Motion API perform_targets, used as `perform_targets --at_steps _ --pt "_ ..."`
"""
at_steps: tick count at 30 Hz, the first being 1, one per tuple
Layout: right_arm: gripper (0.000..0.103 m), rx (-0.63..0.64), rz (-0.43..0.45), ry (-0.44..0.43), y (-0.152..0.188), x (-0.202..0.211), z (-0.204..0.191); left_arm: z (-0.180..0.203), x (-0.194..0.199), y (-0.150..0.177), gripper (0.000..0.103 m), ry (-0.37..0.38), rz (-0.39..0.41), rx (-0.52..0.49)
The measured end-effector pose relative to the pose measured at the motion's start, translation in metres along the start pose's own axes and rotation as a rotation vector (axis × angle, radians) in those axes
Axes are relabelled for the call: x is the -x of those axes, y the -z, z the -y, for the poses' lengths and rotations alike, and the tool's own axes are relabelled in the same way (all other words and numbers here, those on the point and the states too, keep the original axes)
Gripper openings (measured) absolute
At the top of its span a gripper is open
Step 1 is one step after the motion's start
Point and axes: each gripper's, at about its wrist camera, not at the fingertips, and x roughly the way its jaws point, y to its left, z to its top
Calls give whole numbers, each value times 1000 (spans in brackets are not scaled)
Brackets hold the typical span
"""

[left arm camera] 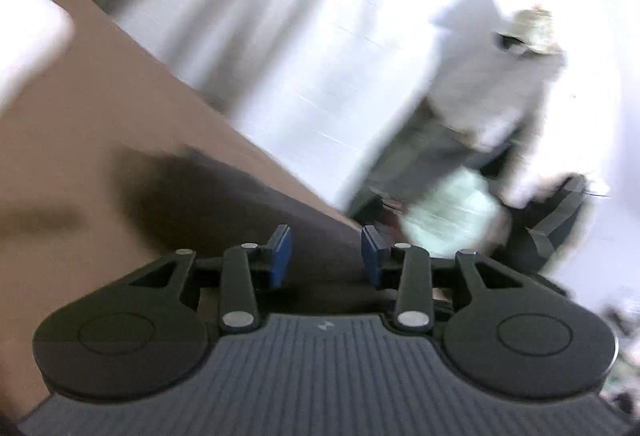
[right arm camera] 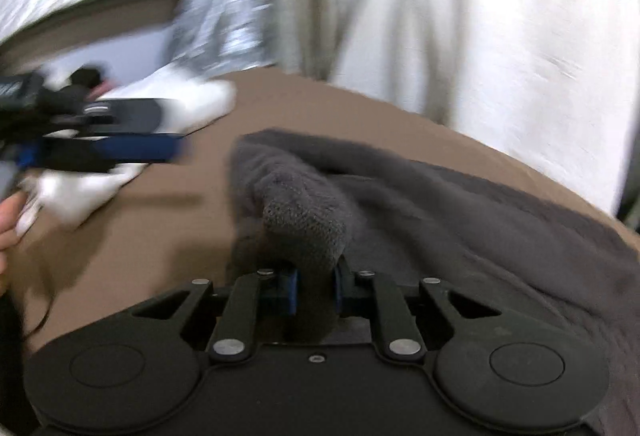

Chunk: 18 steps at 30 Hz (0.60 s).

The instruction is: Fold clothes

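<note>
Dark grey knit garment (right arm camera: 400, 196), soft and limp, lies on the brown desk (right arm camera: 192, 204); right gripper (right arm camera: 316, 288) fingers pinch a bunched fold; left gripper (left arm camera: 326, 256) fingers open, empty. Hold at edges.

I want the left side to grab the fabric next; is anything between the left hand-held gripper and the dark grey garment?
Nothing visible does. The left hand-held gripper is open, with the dark grey garment directly ahead on the brown table. The right hand-held gripper already pinches a fold.
</note>
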Motion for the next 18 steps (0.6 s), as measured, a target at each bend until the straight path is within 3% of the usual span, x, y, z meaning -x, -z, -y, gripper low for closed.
perform_targets --at_steps 2,5,8,11,15,18 --pt "18 -12 -15 71 4 -7 24 -10 -6 2 37 -66 -22 -6" --pt "18 -52 -71 141 10 -24 58 -22 -17 7 37 -101 -64 35" --pt "18 -77 -115 189 24 -33 76 -16 -31 15 37 -126 -109 -15" --pt "17 -110 -147 204 36 -37 86 -6 -43 24 48 -141 -131 -78" --pt "12 -158 -167 173 53 -42 97 1 -71 37 75 -239 -114 -142" --pt "12 -199 -159 150 60 -39 104 -16 -98 33 75 -213 -156 -51"
